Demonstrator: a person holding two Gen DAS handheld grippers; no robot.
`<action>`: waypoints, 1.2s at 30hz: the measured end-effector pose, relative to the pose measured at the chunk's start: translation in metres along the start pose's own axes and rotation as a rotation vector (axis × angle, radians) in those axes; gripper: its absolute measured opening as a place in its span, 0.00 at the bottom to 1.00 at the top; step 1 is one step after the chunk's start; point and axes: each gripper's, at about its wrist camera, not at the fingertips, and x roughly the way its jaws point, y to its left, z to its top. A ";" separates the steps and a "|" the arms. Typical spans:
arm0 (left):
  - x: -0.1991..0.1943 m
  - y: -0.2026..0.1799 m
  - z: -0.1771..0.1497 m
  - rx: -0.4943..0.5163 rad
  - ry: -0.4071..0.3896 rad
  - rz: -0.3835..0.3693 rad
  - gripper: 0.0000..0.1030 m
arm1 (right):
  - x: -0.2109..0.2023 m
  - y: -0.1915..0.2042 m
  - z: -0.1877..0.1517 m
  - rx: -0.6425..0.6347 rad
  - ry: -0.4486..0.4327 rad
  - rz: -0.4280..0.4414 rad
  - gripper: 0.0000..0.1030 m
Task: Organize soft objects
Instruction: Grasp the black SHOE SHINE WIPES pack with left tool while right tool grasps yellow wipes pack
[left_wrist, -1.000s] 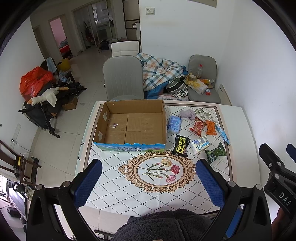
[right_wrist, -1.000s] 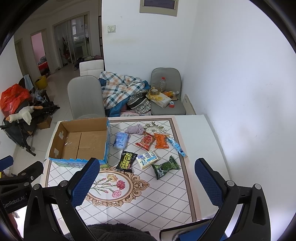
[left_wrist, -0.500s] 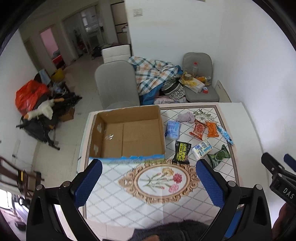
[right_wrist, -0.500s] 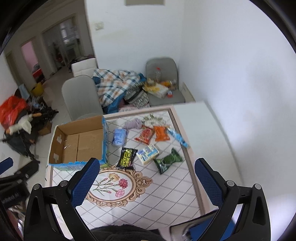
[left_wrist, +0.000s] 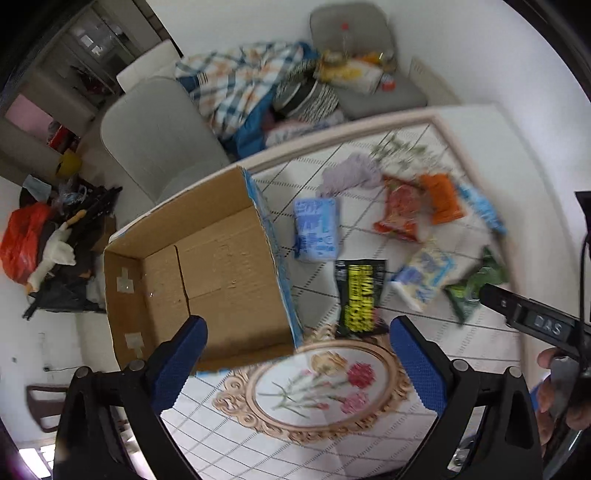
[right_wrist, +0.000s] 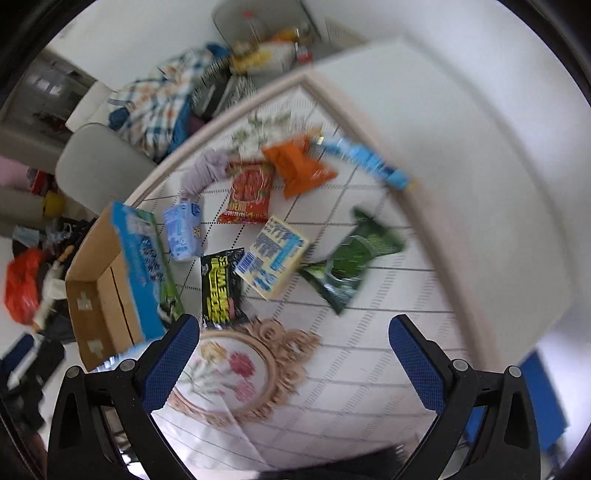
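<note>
An open, empty cardboard box (left_wrist: 195, 266) stands on the left of the tiled table (left_wrist: 332, 435); it also shows in the right wrist view (right_wrist: 110, 280). Right of it lie several soft packs: a light blue pack (left_wrist: 316, 229), a black and yellow pack (left_wrist: 360, 297), a white and blue pack (left_wrist: 424, 277), a green bag (left_wrist: 476, 288), a red bag (left_wrist: 402, 212), an orange bag (left_wrist: 441, 197) and a purple cloth (left_wrist: 351, 173). My left gripper (left_wrist: 297, 354) is open and empty above the box's near corner. My right gripper (right_wrist: 293, 354) is open and empty, short of the black and yellow pack (right_wrist: 219, 284).
A grey chair (left_wrist: 155, 144) stands behind the table, and a second chair (left_wrist: 362, 55) piled with things is at the back. A checked blanket (left_wrist: 243, 81) lies between them. The white wall (right_wrist: 461, 122) runs along the table's right side.
Both grippers have moved forward and down toward the table and tilted; the box and packs now look much larger. Both stay open and empty. The current frames are motion-blurred.
</note>
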 end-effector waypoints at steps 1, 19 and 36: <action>0.015 -0.001 0.008 -0.002 0.027 0.017 0.98 | 0.027 0.003 0.010 0.028 0.048 0.014 1.00; 0.132 -0.027 0.048 0.002 0.297 -0.091 0.98 | 0.163 0.029 0.027 -0.185 0.323 -0.126 0.70; 0.226 -0.098 0.022 0.165 0.476 -0.006 0.74 | 0.171 0.007 0.010 -0.215 0.291 -0.185 0.70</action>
